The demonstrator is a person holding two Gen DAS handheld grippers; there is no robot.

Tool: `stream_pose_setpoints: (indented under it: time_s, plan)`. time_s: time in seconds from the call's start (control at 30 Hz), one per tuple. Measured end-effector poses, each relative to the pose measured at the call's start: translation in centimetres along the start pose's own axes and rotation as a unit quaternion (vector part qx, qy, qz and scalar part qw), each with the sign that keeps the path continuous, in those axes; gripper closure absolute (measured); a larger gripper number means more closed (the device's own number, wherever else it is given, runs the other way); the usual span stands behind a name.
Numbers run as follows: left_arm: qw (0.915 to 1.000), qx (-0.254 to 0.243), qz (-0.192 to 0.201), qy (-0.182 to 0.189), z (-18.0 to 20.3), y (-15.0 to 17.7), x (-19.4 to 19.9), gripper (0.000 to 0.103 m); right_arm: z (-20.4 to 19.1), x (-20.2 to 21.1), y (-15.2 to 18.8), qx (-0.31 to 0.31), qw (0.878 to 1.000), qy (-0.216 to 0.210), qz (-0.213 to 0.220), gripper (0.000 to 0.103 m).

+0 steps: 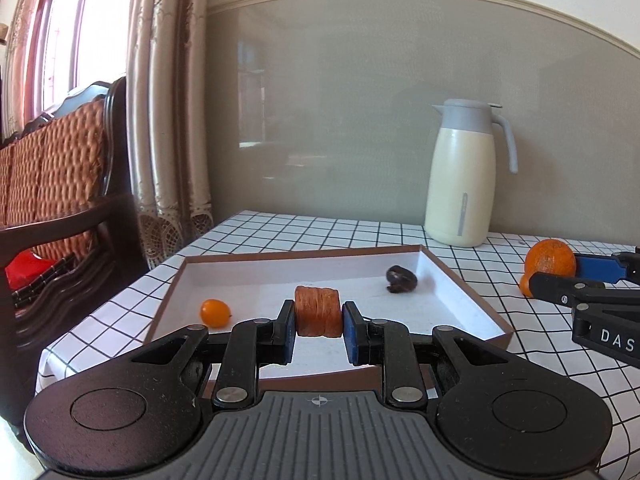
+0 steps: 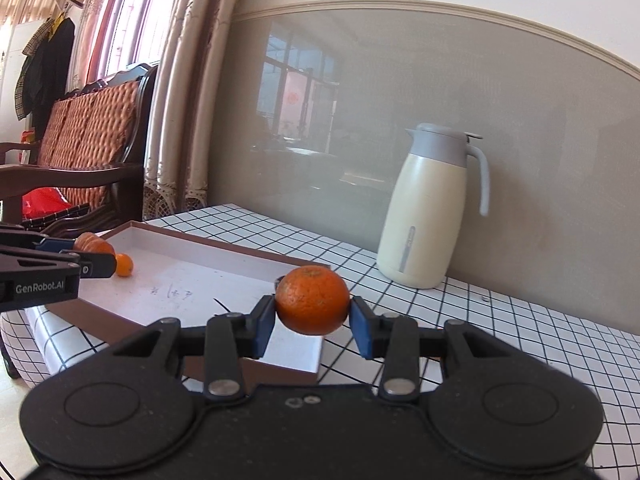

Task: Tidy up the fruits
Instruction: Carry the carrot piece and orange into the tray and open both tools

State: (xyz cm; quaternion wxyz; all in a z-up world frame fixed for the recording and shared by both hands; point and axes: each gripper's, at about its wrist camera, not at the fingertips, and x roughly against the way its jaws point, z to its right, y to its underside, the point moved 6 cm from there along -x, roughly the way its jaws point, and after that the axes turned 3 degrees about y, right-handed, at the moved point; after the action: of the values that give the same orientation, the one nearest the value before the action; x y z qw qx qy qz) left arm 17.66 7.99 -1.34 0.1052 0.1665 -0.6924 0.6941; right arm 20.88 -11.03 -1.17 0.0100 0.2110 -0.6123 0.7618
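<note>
Sitting in the shallow white tray [image 1: 460, 276], a small glossy kumquat [image 1: 215, 313] lies left of the left gripper [image 1: 319, 326], clenched on a ridged orange-brown fruit [image 1: 318, 311]; a wrinkled dark fruit [image 1: 401, 278] rests farther right. Beyond the tray's right rim, the right gripper [image 2: 312, 326] grasps a round, dimpled orange [image 2: 312, 300] above the checked tablecloth [image 2: 500, 332].

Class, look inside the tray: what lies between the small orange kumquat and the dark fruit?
In the left wrist view, the ridged orange fruit, gripped by the left gripper, sits between the kumquat and the dark fruit over the tray.
</note>
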Motion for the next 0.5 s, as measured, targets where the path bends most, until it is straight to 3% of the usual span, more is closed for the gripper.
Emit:
stream_pose_setpoints:
  time_s: [0.5]
  plan:
    - [0.9989, 0.023, -0.001, -0.041, -5.3, 0.5, 0.3, 0.079, -4.5, -1.2, -0.7, 0.02, 0.999, -0.039, 0.006, 0.071]
